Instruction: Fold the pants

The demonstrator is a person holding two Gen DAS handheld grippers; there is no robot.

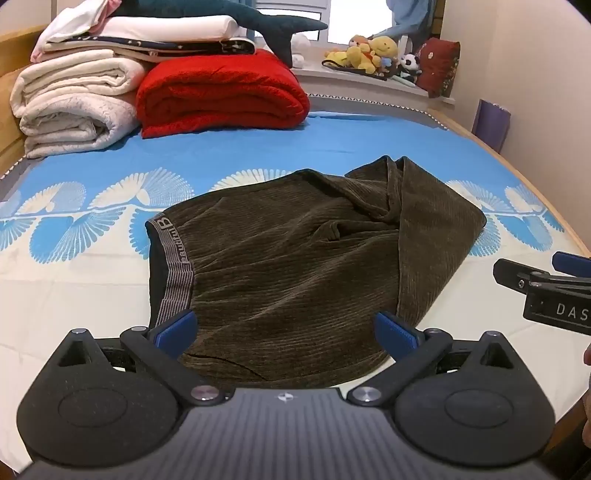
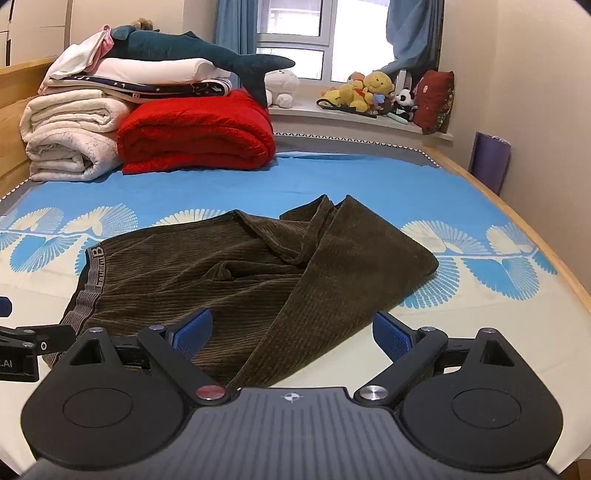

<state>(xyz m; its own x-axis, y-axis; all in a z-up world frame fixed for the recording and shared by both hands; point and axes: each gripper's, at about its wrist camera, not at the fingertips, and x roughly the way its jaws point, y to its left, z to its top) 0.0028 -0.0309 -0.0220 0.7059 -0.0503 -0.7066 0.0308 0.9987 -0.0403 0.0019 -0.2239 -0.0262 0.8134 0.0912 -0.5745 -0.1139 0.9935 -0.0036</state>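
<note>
The left tongs (image 1: pixel 284 332) stand wide apart, blue pads (image 1: pixel 176 331) hovering over the near edge of the pants (image 1: pixel 295 266) without pinching the cloth. The right tongs (image 2: pixel 291 334) are likewise spread, one pad over the brown fabric, the other over bare sheet, and nothing is clamped. Each pair shows at the edge of the other's view, so the two sit side by side, the left one nearer the waistband.

The pants, one pair in dark olive-brown corduroy, lie partly folded in the middle of the bed (image 1: pixel 524 173); the grey elastic waistband (image 1: pixel 173 266) faces left (it carries lettering, only partly readable), and a leg is doubled back across the right side, leaving rumpled folds at the far end.

The bed sheet (image 2: pixel 369 181) is bright blue at the far half and cream nearer, with a band of fan-like leaf prints between. At the far left, against a wooden headboard (image 2: pixel 14 110), sit two rolled cream blankets (image 2: pixel 70 147), one folded red blanket (image 2: pixel 195 136) beside them, and a stack of white and dark patterned linens on top, crowned by one plush shark (image 2: pixel 199 55).

Beyond is a window (image 2: pixel 295 37) with blue curtains (image 2: pixel 410 33). Its sill (image 2: pixel 332 118) holds a heap of soft toys (image 2: pixel 369 92) (too jumbled to count), including a small panda, plus one dark red cushion (image 2: pixel 434 99). A purple object (image 2: pixel 489 158) leans against the right wall.
</note>
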